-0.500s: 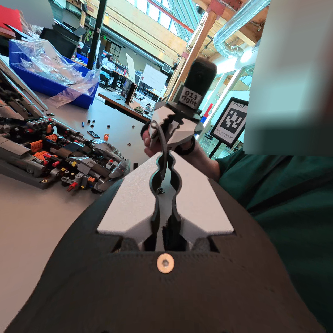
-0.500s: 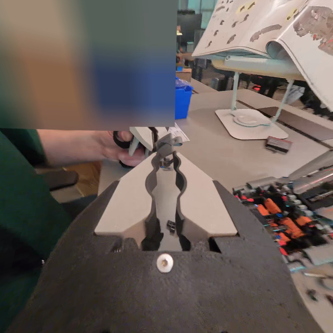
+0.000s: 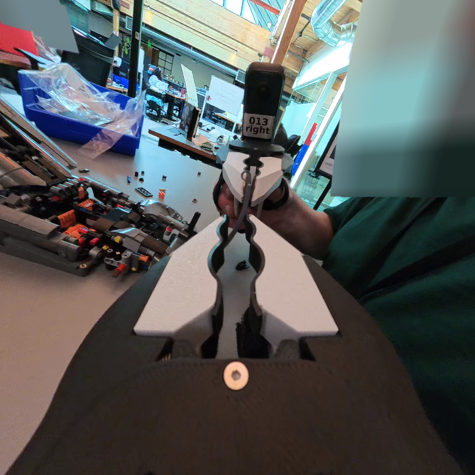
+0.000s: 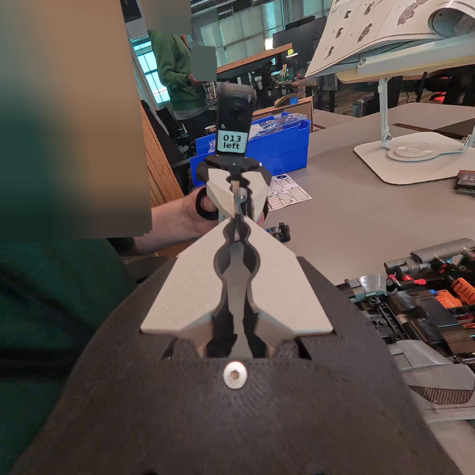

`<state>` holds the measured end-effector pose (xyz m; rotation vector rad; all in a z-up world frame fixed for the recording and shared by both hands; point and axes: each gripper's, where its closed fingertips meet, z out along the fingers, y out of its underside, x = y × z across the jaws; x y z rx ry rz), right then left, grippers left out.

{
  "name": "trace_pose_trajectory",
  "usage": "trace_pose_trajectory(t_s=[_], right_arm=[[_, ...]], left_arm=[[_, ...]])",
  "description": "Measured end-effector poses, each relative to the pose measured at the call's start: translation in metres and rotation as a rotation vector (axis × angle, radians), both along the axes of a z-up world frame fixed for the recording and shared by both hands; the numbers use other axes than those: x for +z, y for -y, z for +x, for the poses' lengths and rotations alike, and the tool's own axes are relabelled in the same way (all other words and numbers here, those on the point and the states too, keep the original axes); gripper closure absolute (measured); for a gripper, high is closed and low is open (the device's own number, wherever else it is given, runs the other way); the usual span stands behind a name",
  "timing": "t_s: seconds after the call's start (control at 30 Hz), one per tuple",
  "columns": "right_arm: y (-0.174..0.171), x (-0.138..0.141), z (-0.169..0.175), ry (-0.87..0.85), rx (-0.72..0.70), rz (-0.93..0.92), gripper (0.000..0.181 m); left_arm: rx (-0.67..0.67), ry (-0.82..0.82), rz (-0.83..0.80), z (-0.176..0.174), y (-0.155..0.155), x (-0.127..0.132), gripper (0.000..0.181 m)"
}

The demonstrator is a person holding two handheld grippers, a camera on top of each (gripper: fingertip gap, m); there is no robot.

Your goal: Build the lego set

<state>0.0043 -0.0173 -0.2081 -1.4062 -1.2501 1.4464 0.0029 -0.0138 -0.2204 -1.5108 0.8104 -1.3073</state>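
A thin curved grey Lego piece (image 3: 243,205) spans the two grippers, which face each other tip to tip above the grey table. My right gripper (image 4: 236,222) is shut on one end of it; it also shows in the left wrist view (image 3: 248,180). My left gripper (image 3: 235,221) has its jaws a little apart, and the piece's other end (image 4: 241,198) lies loosely between them. It also shows in the right wrist view (image 4: 240,195). The large grey, black and orange Lego model (image 3: 102,231) lies on the table beside them (image 4: 424,295).
Loose small pieces (image 3: 144,191) lie scattered beyond the model. A blue bin (image 3: 77,128) with plastic bags stands behind. An instruction booklet (image 4: 385,30) rests on a white stand (image 4: 411,159). A small black subassembly (image 4: 280,231) and a printed sheet (image 4: 288,192) lie near the table edge. Less than 4 cm separates the two grippers' tips.
My right gripper has closed on the grey piece. My left gripper's jaws have parted around it. Both grippers have tilted up and come closer together.
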Motion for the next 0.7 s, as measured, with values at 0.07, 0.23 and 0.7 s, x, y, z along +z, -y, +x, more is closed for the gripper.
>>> trace_pose_trajectory(t_s=[0.07,0.23,0.7], right_arm=[[0.0,-0.002,0.0,0.011,0.011,-0.018,0.181],[0.0,-0.01,-0.003,0.053,0.013,-0.015,0.18],[-0.056,-0.008,0.029,0.146,-0.223,0.177,0.17]], left_arm=[[0.006,-0.008,0.036,0.001,0.001,0.005,0.168],[0.008,-0.034,0.064,0.001,0.001,0.011,0.165],[0.114,-0.097,-0.291,-0.008,-0.049,-0.027,0.181]])
